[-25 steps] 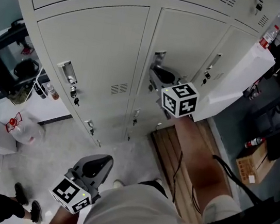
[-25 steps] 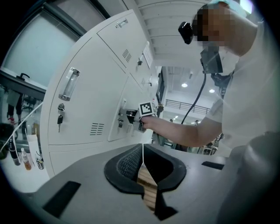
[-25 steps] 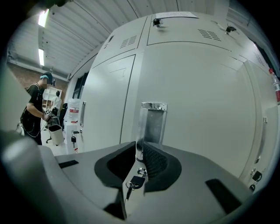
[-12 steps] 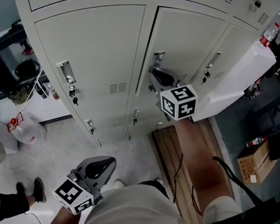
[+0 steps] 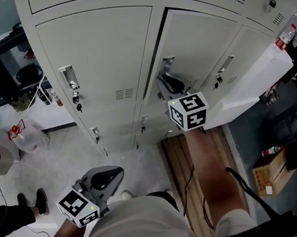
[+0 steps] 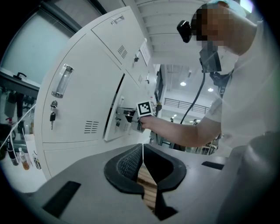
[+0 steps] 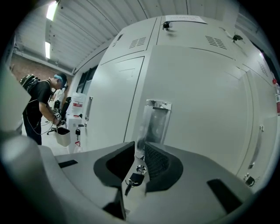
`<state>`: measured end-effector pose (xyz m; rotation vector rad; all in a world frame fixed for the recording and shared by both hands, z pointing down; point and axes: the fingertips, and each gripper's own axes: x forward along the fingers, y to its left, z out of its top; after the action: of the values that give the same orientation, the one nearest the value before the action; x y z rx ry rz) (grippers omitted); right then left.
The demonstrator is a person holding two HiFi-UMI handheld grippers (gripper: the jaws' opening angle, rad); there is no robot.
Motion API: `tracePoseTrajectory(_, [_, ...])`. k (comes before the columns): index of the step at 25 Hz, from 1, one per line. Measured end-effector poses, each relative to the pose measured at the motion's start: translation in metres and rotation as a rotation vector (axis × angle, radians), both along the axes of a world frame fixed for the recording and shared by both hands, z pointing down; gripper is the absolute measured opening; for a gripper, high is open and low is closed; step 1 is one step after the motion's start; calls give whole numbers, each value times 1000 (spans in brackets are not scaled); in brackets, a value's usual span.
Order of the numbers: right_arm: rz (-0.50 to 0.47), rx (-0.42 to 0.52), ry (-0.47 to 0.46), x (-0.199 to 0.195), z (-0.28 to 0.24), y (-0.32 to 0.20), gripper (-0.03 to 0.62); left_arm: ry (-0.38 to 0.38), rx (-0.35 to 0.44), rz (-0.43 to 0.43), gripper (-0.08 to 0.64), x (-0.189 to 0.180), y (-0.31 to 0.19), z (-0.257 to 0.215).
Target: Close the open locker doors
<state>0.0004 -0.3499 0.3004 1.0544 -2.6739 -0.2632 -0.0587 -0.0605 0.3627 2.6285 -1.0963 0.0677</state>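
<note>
Clamping the handle [image 7: 153, 122], right fingers [image 7: 160, 160] swung the door [image 5: 203, 46] wider; left fingers [image 6: 127, 164] closed.

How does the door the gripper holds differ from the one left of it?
The held door stands ajar, a dark gap at its left edge; the left door sits flush. The right gripper clamps the held door's handle; the left door's is untouched. Both are pale grey.

**Pale floor at the foot of the lockers**

In the head view the speckled floor [image 5: 70, 159] carries the grey lockers [image 5: 92, 51] at 12 o'clock. On it lie a slatted wooden board [image 5: 171, 156] at 5 o'clock, a white bag [image 5: 21, 136] at 8 o'clock and a cardboard box [image 5: 264, 179] at 4 o'clock.
</note>
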Motion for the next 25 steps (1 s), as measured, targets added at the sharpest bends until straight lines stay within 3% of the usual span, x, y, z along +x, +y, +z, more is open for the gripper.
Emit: tracePoseTrajectory(25, [44, 31, 46, 0, -9, -5, 44, -7, 3, -1, 12, -3, 0, -1])
